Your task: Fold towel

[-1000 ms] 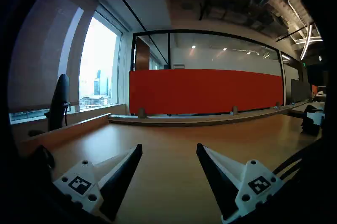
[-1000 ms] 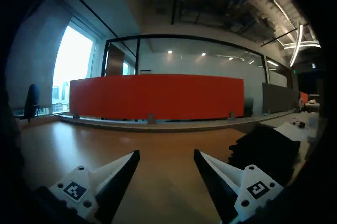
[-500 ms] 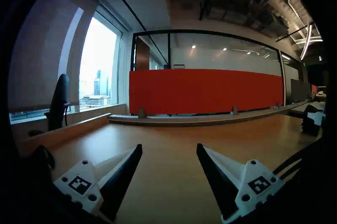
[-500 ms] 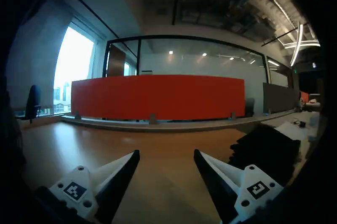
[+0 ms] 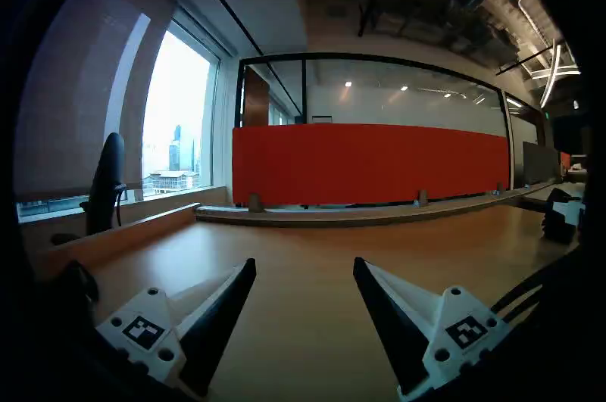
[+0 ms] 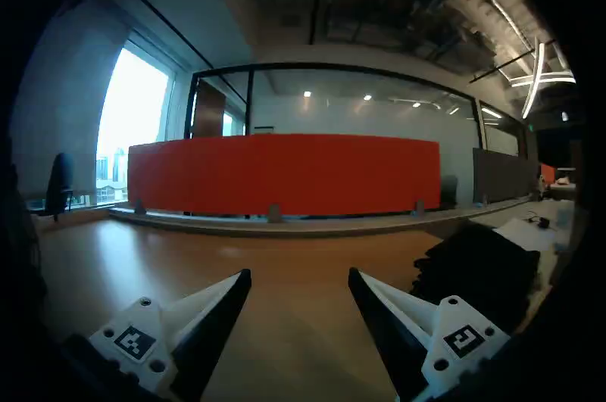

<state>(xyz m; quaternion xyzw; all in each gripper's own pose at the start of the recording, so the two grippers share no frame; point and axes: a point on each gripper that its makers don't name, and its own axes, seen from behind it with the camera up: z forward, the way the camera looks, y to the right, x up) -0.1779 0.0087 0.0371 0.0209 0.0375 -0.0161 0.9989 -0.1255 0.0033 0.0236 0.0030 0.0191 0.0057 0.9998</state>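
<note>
In the left gripper view my left gripper is open just above a bare wooden table, nothing between its fingers. My right gripper in the right gripper view is open too, low over the same table. A stack of dark folded cloth, which looks like towels, lies on the table just right of the right gripper's right finger. The same dark heap may be the object at the far right edge of the left gripper view.
An orange divider panel runs along the table's far edge, with a glass wall behind it. A window and a black office chair are at the left. White items lie beyond the dark stack at the right.
</note>
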